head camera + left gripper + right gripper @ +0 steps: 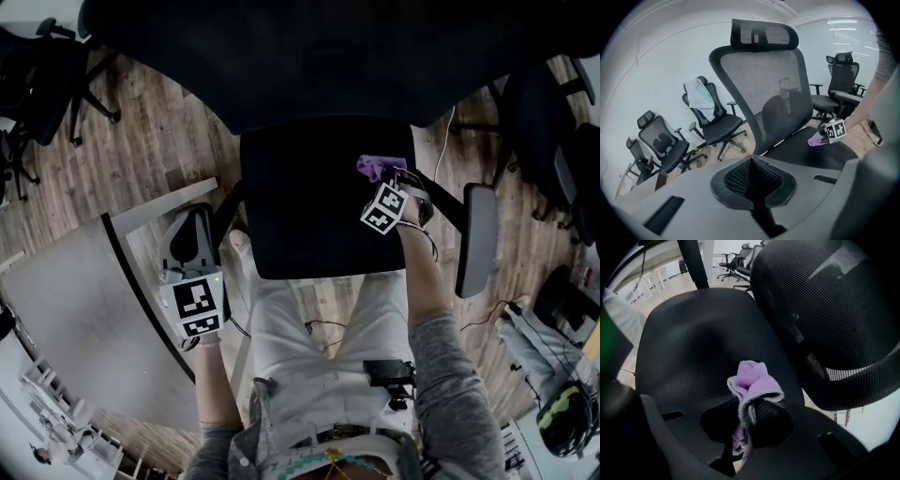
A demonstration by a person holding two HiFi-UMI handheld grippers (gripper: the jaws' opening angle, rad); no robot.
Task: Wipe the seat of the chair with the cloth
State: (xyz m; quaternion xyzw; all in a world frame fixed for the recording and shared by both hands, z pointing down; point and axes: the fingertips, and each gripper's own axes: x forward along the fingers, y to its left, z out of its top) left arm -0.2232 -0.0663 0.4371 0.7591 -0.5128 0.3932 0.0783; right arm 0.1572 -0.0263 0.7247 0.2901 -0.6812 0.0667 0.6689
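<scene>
Black-and-white square markers were seen on the cube of each gripper; their patterns could not be read as writing. The right gripper [749, 420] was clamped on the purple cloth [752, 380], which was bunched up between the jaws, its lower folds hidden by them. The cloth was held against the black seat [698, 333] of the chair, at about 1 o'clock on the seat in the head view, close under the mesh backrest [764, 84]. The left gripper [752, 180] was held apart from the chair, at about 8 o'clock from the seat, by the edge of a grey table [75, 319]; its jaws were pressed together with nothing between them. The chair's base was hidden under the seat in the head view. A pale garment [699, 98] was draped over another chair at 10 o'clock in the left gripper view.
</scene>
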